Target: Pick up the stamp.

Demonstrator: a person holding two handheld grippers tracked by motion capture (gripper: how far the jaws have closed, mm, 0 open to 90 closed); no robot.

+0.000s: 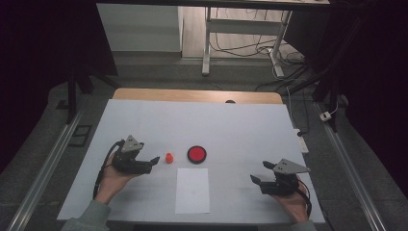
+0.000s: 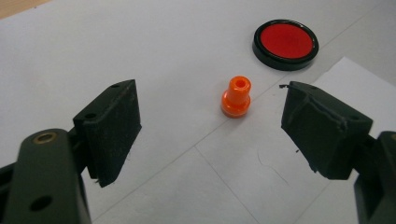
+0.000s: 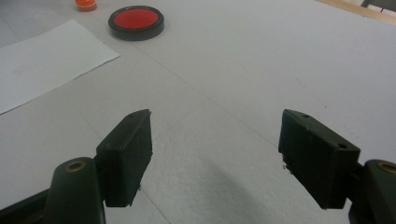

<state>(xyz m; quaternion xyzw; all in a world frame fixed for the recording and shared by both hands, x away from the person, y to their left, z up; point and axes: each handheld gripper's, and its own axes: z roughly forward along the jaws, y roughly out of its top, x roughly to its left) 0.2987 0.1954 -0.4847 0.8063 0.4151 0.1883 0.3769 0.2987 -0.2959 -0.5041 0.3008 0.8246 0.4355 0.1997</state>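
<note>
A small orange stamp-like peg stands upright on the white table cover, just right of my left gripper. In the left gripper view the left gripper is open, and the peg stands a little ahead of the gap between its jaws. A round black pad with a red centre lies beyond the peg. My right gripper is open over bare table at the front right, with nothing between its jaws.
A white sheet of paper lies flat near the front edge, between the two hands. The white cover spans the table, with a wooden edge at the back. Desk legs and cables stand on the floor beyond.
</note>
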